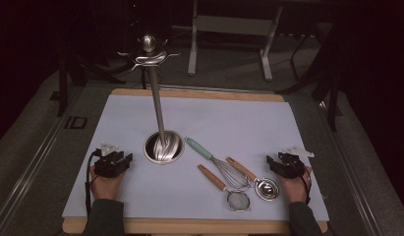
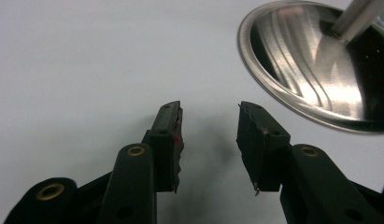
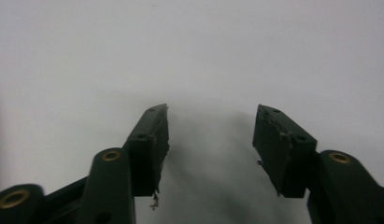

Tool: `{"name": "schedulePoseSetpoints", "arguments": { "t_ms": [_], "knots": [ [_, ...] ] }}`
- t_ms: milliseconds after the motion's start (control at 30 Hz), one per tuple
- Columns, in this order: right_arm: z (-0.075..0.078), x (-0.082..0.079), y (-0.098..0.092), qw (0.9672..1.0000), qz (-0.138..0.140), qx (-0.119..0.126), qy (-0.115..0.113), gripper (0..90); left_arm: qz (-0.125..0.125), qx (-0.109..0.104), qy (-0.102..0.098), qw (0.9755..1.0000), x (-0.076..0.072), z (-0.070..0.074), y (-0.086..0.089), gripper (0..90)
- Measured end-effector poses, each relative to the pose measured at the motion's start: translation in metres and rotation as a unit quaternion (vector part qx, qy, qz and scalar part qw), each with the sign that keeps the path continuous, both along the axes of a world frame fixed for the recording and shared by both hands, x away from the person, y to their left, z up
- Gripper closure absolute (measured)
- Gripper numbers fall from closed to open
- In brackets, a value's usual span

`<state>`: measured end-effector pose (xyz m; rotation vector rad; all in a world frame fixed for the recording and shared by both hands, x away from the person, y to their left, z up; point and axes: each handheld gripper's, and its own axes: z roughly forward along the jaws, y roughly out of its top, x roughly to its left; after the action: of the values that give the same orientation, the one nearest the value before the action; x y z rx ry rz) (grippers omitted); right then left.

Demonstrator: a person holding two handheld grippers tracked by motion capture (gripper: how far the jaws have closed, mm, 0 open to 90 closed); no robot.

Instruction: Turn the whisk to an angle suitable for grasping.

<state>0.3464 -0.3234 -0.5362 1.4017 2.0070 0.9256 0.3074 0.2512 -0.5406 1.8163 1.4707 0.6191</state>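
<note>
A steel utensil stand (image 1: 156,93) rises from a round shiny base (image 1: 163,147) on the pale mat (image 1: 229,118), with bare hooks (image 1: 149,56) at its top. Right of the base lie a whisk with a mint handle (image 1: 212,160), a small mesh strainer (image 1: 238,199) and a metal spoon-like tool (image 1: 266,188), both with wooden handles. My left gripper (image 1: 122,161) (image 2: 209,122) rests open on the mat left of the base (image 2: 316,70). My right gripper (image 1: 274,163) (image 3: 212,126) stands open right of the utensils, nothing between its jaws.
The mat covers a wooden board (image 1: 189,226) whose front edge lies just behind my hands. Beyond the board are a dark floor and the grey legs of a frame (image 1: 229,29). Bare mat stretches behind the utensils.
</note>
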Motion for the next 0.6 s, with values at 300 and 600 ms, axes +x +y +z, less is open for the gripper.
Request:
{"name": "schedulePoseSetpoints", "arguments": {
  "t_ms": [300,600],
  "knots": [
    [0.001,-0.001,0.001,0.9992,0.03,0.024,0.011,53.1,-0.018,0.041,-0.004,0.999,-0.001,-0.001,-0.009,62.3],
    [0.029,0.0,0.021,0.996,0.082,0.031,0.013,57.3,-0.015,0.047,-0.009,0.9988,-0.002,-0.001,-0.01,61.1]
  ]
}}
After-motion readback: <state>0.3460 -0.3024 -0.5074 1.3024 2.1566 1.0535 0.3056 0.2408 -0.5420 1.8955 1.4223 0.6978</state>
